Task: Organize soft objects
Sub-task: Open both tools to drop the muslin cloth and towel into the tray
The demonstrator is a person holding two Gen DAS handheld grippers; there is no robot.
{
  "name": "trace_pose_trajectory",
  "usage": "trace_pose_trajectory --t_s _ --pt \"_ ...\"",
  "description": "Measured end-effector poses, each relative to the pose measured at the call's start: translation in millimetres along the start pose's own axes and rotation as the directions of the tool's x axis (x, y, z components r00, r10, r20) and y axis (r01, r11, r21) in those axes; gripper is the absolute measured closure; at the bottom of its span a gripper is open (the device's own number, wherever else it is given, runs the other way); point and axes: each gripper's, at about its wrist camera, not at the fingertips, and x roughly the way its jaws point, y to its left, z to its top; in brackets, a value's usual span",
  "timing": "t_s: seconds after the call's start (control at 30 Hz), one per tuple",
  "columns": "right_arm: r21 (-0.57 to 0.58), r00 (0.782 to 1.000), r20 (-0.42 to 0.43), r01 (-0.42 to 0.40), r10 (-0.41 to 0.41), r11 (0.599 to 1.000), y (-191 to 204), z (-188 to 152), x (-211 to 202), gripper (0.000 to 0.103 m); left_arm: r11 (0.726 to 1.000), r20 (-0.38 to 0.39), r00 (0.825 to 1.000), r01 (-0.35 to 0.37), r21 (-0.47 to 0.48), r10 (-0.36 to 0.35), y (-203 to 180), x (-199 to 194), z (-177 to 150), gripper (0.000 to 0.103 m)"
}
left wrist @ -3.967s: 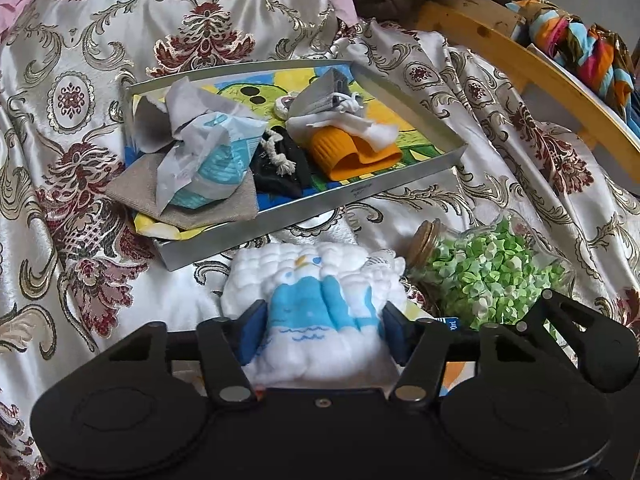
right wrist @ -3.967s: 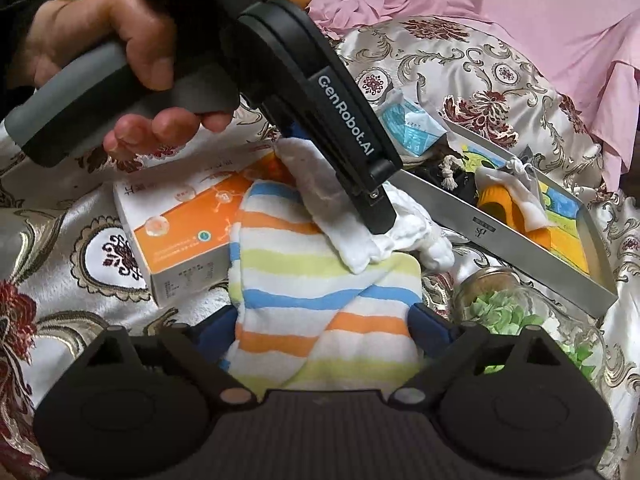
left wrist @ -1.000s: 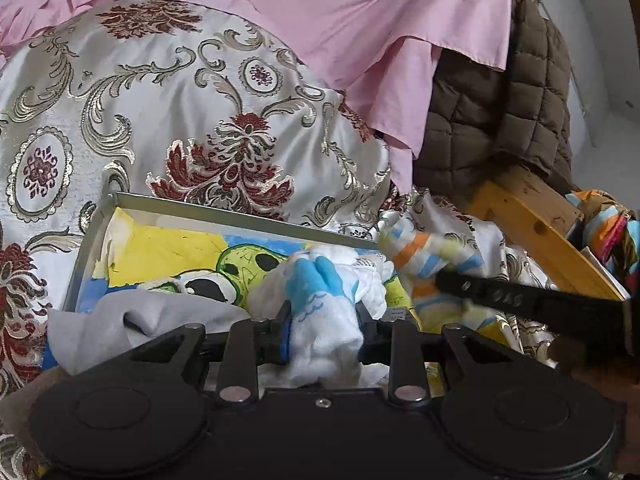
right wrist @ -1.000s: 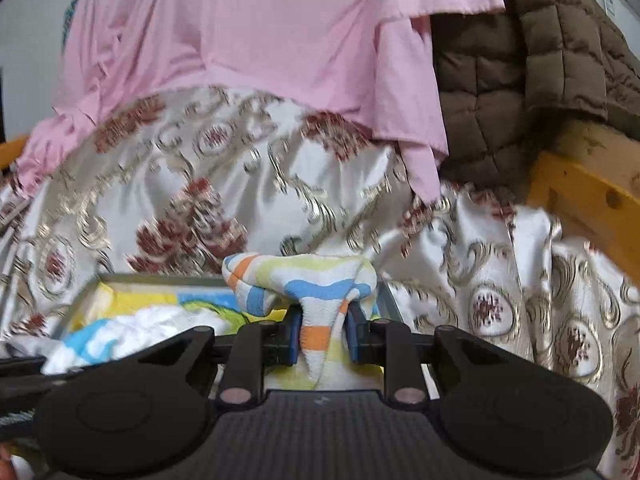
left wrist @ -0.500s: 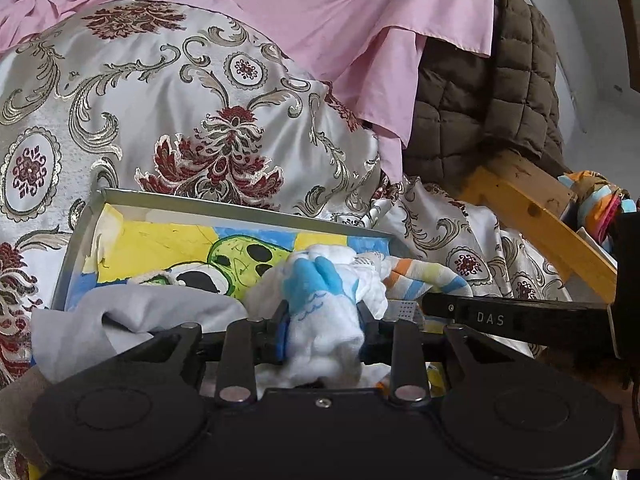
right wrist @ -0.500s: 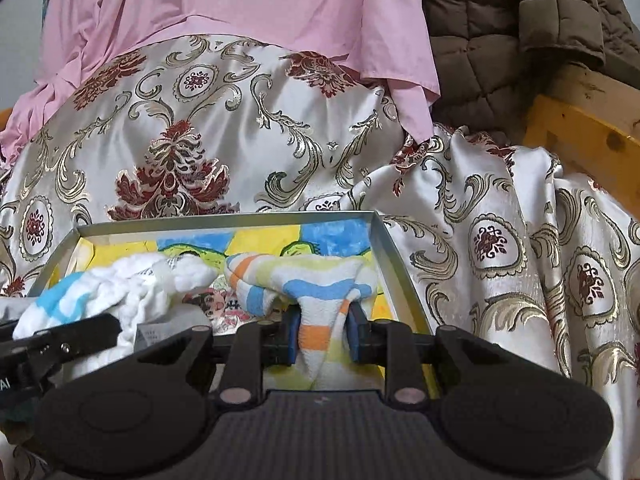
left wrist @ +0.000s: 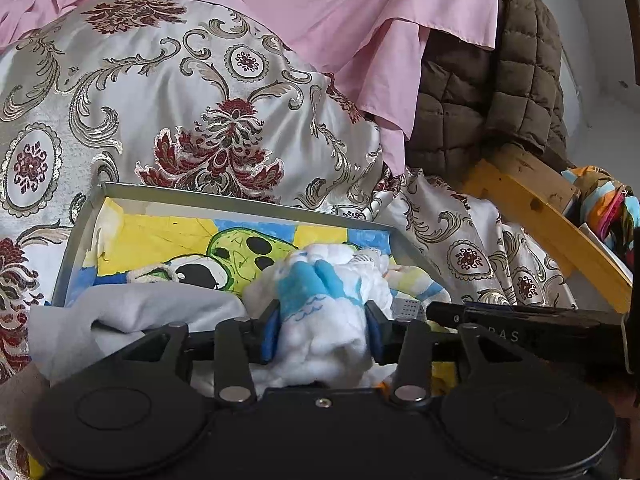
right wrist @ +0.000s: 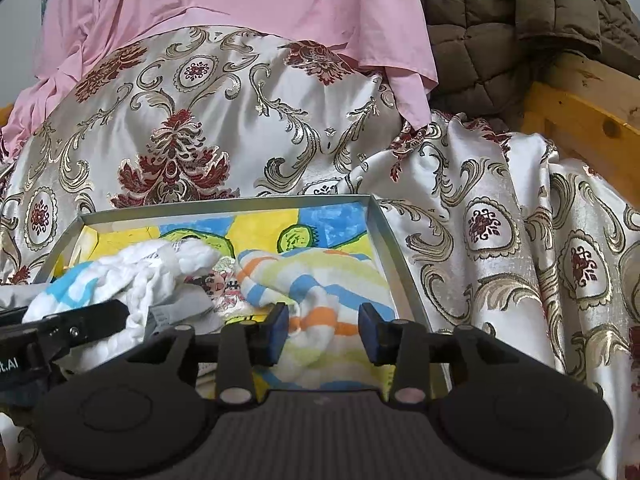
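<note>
Right gripper [right wrist: 323, 330] now parted around striped cloth [right wrist: 320, 280] in tray [right wrist: 394, 256], left gripper [left wrist: 322, 330] clamping white-blue cloth [left wrist: 320, 300]

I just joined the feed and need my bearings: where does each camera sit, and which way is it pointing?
Left wrist: on the left hand-held gripper, facing the tray's far wall; its fingers pinch the white-and-blue cloth.
Right wrist: on the right hand-held gripper, facing the same way; its fingers stand open around the striped towel.
Shared: tray, both cloths, brocade bedspread; each view shows the other gripper.
</note>
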Motion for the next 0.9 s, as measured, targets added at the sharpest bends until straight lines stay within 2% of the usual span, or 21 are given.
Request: trace_pose_trajectory --t_s 0.13,0.3,0.47,0.53,0.57,0.6,0.9 --pt "0.006 1.000 0.000 0.012 -0.012 1.000 -4 -3 -6 0.050 1.000 0.002 1.000 0.001 -0.015 -0.001 -1 -4 0 0.045" --pt "0.044 0.999 0.018 0.033 -0.034 0.998 -14 -6 -21 0.032 1.000 0.000 1.000 -0.016 -0.009 0.016 -7 -12 -2 0.039" --pt "0.062 0.998 0.042 0.037 -0.039 0.997 -23 -12 -40 0.028 0.999 0.000 0.999 -0.036 -0.015 0.036 -17 -23 -3 0.028" --pt "0.062 0.998 0.046 0.039 -0.042 0.997 -26 -14 -48 0.024 0.998 0.000 0.999 -0.054 -0.012 0.054 -21 -29 -4 0.024" --pt "0.059 0.998 0.051 0.042 -0.045 0.997 -27 -15 -52 0.015 0.998 -0.001 0.998 -0.061 -0.013 0.061 -23 -32 -5 0.023" --pt "0.060 0.997 0.058 0.044 -0.048 0.997 -28 -16 -57 0.011 0.998 -0.003 0.998 -0.065 -0.009 0.065 -25 -36 -6 0.022" --pt "0.089 0.995 0.091 0.025 -0.033 0.996 -34 -27 -104 0.008 0.989 -0.005 0.991 -0.134 0.060 0.135 -46 -78 -8 0.017"
